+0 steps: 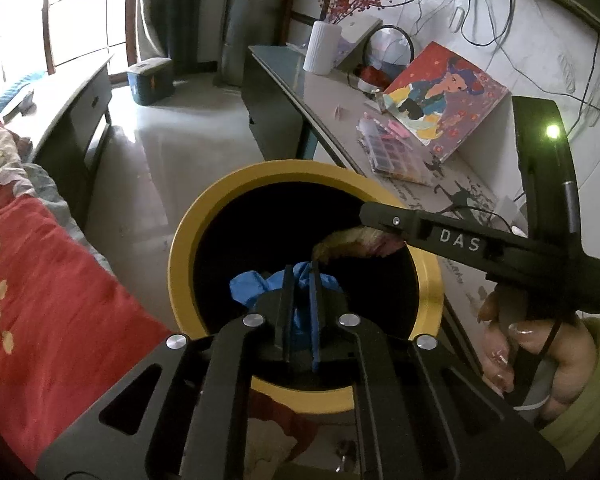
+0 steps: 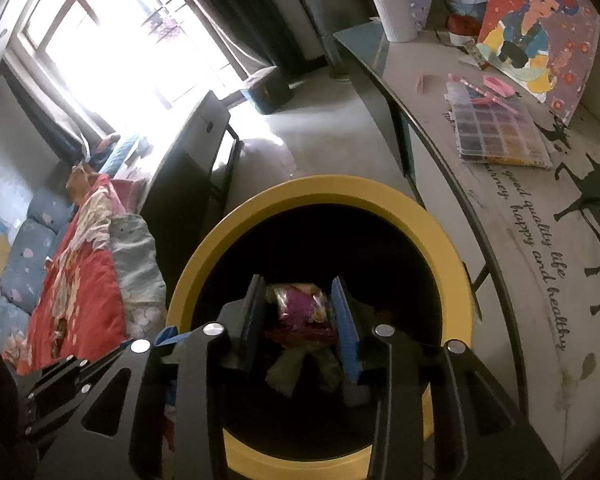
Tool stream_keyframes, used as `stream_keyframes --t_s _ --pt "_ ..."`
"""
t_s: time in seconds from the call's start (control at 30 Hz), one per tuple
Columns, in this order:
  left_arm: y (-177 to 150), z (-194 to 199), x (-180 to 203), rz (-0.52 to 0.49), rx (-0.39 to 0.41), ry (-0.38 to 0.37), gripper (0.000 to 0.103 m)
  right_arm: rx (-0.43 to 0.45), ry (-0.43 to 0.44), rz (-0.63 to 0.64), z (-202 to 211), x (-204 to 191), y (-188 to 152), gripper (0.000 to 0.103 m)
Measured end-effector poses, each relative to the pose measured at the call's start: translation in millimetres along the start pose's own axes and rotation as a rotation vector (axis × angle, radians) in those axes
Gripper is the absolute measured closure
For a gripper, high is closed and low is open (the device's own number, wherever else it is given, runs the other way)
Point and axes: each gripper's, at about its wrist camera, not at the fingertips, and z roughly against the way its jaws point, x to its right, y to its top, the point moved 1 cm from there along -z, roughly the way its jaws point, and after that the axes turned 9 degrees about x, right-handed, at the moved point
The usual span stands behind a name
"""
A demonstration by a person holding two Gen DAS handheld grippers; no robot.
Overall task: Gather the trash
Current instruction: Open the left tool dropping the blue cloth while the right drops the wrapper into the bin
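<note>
a home bedroom: bed at left, window upper left, desk with painting at right.

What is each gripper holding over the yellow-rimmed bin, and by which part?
The left gripper pinches a crumpled blue plastic glove by a bunched fold. A purple-and-yellow crinkled wrapper sits between the right gripper's parted jaws; whether they still grip it cannot be told.

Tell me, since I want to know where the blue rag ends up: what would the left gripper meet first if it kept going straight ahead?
Probably the dark inside of the yellow-rimmed bin. The left gripper, fingers shut on the blue rag, points down into its mouth; nothing shows between, though depth is unclear.
</note>
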Motion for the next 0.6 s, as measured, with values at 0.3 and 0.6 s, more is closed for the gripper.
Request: stream_keyframes --t_s 0.3,0.6 --pt "5.9 27.2 -20.4 0.095 0.055 0.042 0.026 0.053 0.008 0.002 15.9 -7.2 8.9 0.038" --pt "11.8 71.5 -51.6 0.186 0.128 0.167 0.011 0.152 0.043 0.107 44.8 -51.0 16.0 0.024"
